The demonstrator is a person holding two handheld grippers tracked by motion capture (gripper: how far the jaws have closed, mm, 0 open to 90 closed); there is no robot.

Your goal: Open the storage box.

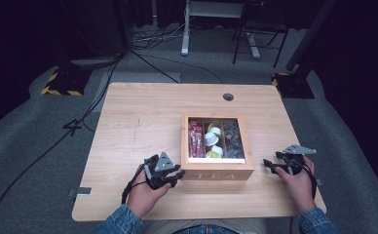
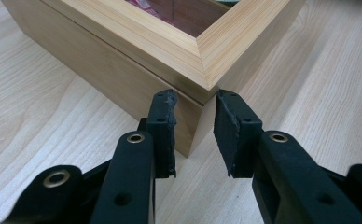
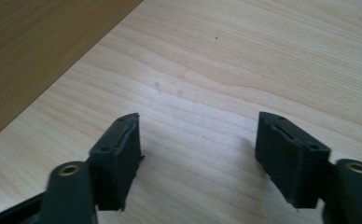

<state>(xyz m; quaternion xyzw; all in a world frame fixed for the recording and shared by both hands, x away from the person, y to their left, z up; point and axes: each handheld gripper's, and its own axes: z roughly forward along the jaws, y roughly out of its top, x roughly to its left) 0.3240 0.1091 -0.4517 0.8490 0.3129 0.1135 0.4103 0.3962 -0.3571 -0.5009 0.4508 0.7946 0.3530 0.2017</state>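
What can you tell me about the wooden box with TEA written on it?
The tea box is light wood, square, with TEA lettered on its front wall. Its lid looks like a wooden frame around a clear pane, lying closed. Three compartments show through it: red packets on the left, white and yellow pods in the middle, dark things on the right. It sits flat on the table, toward the person. The left gripper has its jaws on either side of the box's near-left corner; whether they press it is unclear.

A pale wooden tea box (image 1: 217, 169) sits just right of centre in the high view, "TEA" lettered on its near side, its framed clear lid closed flat over compartments of red sachets, yellow-white pods and dark packets.
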